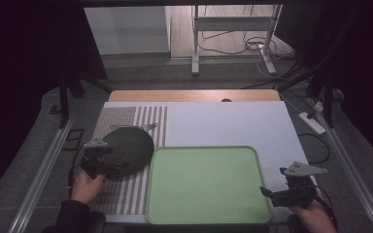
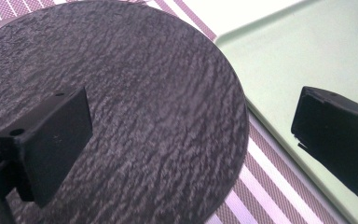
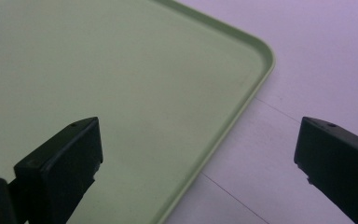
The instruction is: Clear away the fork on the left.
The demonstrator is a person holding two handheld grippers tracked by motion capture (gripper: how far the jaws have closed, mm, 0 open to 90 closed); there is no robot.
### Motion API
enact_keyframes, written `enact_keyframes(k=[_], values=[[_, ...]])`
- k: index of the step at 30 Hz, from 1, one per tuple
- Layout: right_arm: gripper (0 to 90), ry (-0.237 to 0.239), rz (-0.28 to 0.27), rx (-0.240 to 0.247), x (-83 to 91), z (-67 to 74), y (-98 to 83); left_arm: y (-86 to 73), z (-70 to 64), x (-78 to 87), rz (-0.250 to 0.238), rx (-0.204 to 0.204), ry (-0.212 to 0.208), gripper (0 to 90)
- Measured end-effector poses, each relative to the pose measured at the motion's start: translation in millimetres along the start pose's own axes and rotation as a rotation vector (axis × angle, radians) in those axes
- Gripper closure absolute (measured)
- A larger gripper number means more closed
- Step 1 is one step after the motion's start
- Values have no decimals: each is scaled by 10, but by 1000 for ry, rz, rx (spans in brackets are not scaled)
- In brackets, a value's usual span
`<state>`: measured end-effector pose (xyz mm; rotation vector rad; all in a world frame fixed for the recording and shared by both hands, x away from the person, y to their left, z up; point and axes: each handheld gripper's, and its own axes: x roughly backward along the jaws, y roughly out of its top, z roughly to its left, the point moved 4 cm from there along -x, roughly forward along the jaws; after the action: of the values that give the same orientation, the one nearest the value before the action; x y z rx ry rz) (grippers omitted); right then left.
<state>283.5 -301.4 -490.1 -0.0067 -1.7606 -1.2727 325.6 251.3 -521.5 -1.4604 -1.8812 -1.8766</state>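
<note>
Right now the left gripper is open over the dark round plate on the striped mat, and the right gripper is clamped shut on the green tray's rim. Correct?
Not quite. The right gripper is open, its jaws standing wide apart above the green tray corner, gripping nothing, as the right gripper view shows. The left gripper is indeed open over the dark round plate on the striped mat.

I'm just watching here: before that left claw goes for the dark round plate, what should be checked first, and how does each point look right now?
1. Left gripper jaws apart: ok, wide open.
2. Dark round plate between those jaws: not ok, it lies beneath them on the striped mat, ungripped.
3. Green tray free to receive it: ok, bare.
4. Right gripper out of the way: ok, open at the tray's near right corner.
5. Fork behind the plate touching it: cannot tell.
</note>
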Motion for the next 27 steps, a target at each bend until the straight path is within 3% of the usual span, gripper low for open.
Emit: enact_keyframes(k=[1,14,23,27], values=[[12,0,0,1,0,1,0,31,27,-26,0,13,-4,0],[12,-4,1,0,-4,3,2,194,143,-166,30,4,-3,0],[12,-7,3,-2,-5,2,7,316,296,-254,42,44,-6,0],[12,-6,2,-5,-12,1,12,351,311,-283,47,42,4,0]])
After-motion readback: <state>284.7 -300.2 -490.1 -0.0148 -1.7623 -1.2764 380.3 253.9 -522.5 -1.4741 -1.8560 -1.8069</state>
